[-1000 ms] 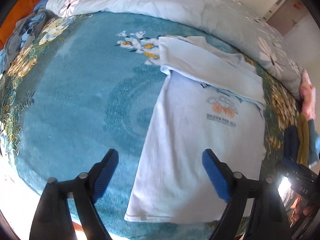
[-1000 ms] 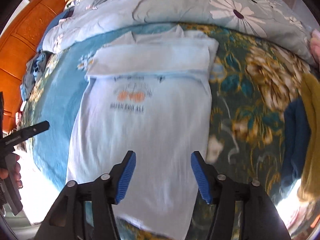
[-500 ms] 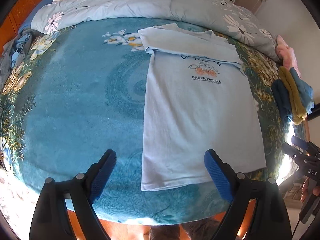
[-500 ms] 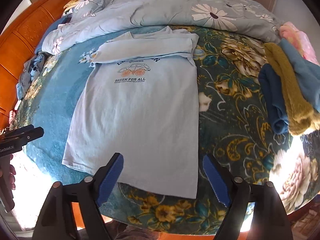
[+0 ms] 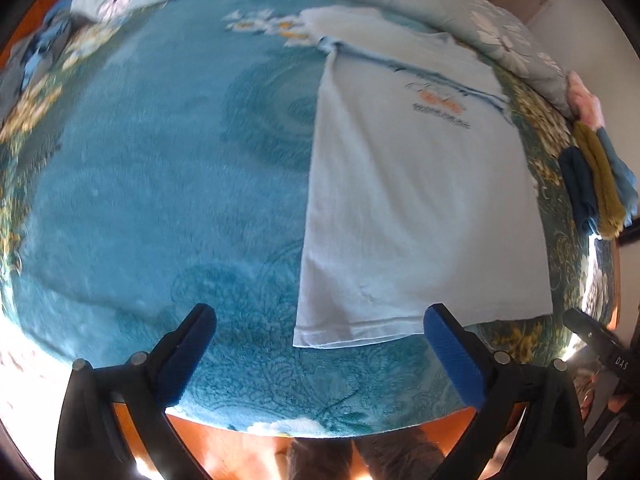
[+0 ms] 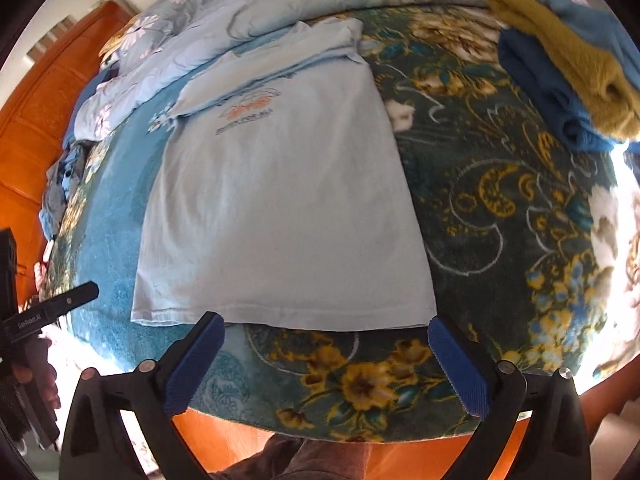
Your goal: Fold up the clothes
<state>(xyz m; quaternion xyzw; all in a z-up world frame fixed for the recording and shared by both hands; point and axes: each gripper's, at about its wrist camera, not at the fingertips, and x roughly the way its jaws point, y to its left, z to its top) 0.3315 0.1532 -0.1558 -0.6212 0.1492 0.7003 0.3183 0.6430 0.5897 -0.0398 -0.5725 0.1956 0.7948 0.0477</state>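
Left wrist: left tongs (image 5: 320,354) steeply down, opening, empty | right tongs (image 6: 325,360) likewise, over T-shirt (image 6: 280,208) hem.

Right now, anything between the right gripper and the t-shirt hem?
No. In the right wrist view, only bare floral blanket lies between the opening right gripper and the hem of the light blue t-shirt; nothing between its fingers.
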